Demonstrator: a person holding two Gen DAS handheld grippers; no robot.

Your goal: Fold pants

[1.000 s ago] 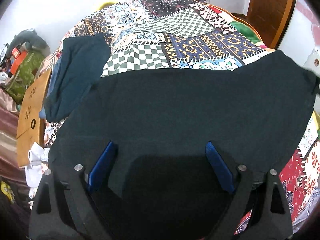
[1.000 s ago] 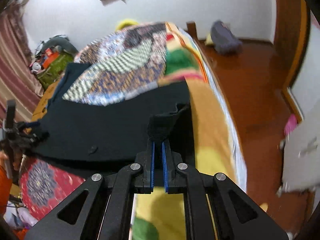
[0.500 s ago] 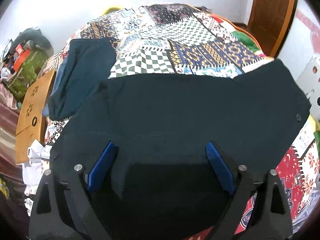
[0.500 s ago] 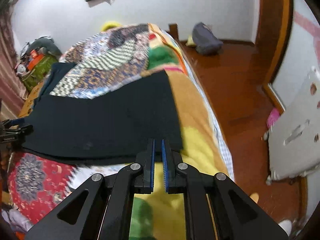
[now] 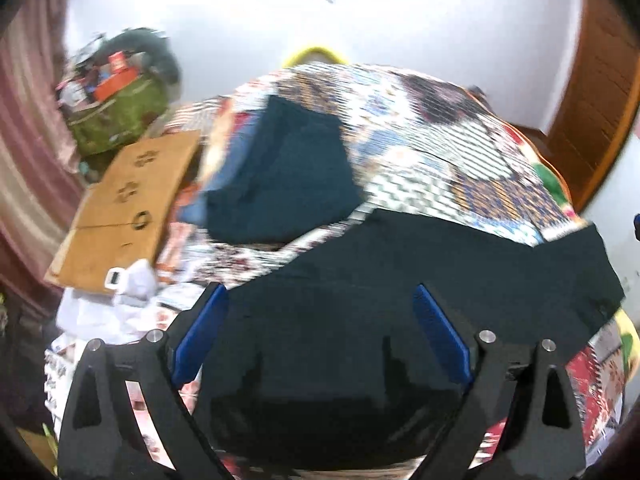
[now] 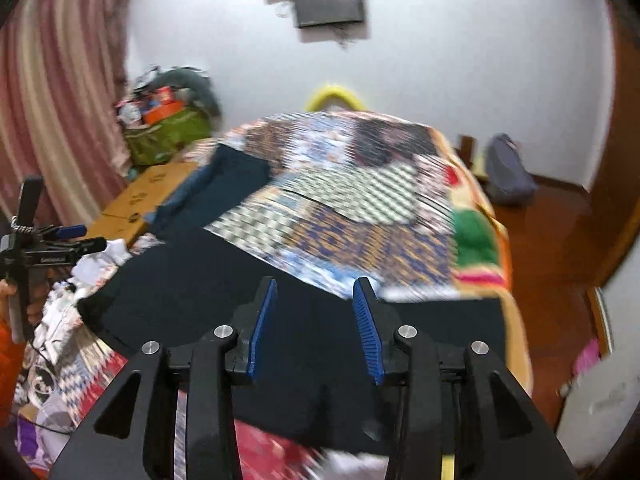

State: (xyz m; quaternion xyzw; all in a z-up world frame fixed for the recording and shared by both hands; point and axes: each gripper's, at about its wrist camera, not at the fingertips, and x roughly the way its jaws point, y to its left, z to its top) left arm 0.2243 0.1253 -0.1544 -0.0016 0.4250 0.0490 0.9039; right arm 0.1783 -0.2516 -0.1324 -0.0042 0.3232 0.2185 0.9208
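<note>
Pants point(image 5: 400, 280) flat on bed; both grippers' fingers spread, empty.

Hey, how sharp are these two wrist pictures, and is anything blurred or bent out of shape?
Left wrist view: the patchwork quilt and dark pants are smeared by motion, while the open left tool stays crisp; fisheye curves the door frame. Right wrist view: quilt streaked likewise, the open right tool sharp, and the pink curtain bows at the dark rim.

Pants point(image 5: 420, 280) across the bed's point(image 5: 460, 152) near end — folded garment point(image 5: 288, 184) behind-left, cardboard point(image 5: 128, 204) left of bed
</note>
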